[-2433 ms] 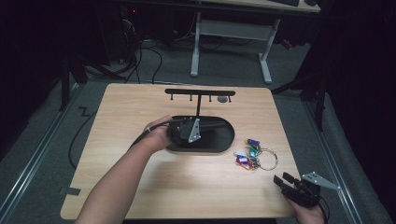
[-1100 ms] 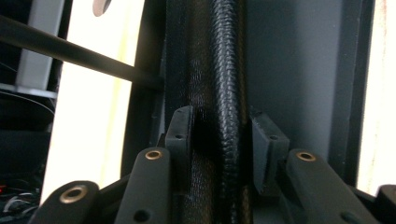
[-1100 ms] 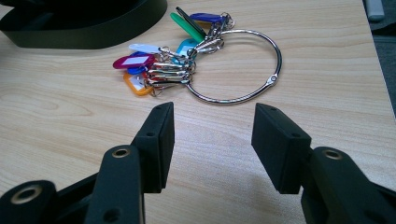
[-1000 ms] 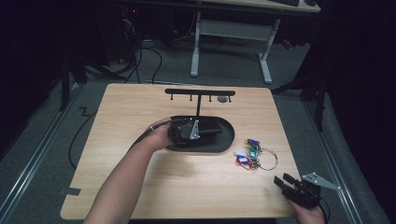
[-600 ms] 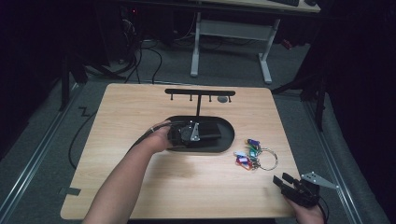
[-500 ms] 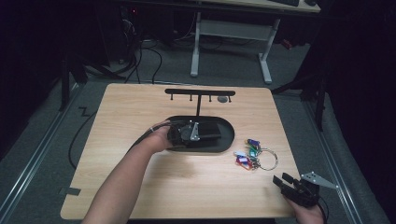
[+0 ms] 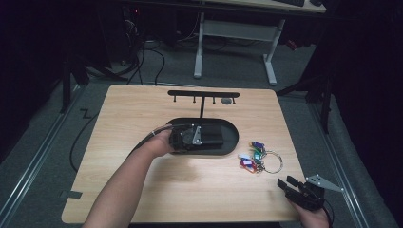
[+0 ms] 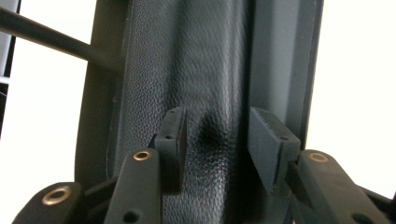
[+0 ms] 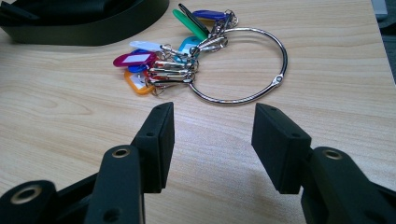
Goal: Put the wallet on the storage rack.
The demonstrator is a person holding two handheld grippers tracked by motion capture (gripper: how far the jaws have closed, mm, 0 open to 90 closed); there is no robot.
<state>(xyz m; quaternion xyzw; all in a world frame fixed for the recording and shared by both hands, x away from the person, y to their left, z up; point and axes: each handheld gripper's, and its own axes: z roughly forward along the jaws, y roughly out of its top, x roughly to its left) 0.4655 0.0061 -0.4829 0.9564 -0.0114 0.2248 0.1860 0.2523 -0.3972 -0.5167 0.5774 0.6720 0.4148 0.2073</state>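
A black leather wallet (image 7: 215, 136) lies in a black oval tray (image 7: 234, 142) at the table's middle. My left gripper (image 7: 208, 137) reaches over it from the left. In the left gripper view the wallet (image 8: 210, 70) runs up between the jaws of the left gripper (image 8: 217, 135), which have just been opening. A pinch dent shows in the leather, and the pads stand off it. My right gripper (image 7: 285, 182) stands open near the table's front right corner. Its own view shows the right gripper (image 9: 212, 135) holding nothing, just short of a metal ring of coloured key tags (image 9: 187, 51).
A black T-shaped hook rack (image 7: 203, 93) rises from the tray's far side. A small grey disc (image 7: 228, 100) lies under its right end. The key tags (image 7: 256, 156) lie right of the tray. A desk frame (image 7: 233, 33) stands on the floor beyond the table.
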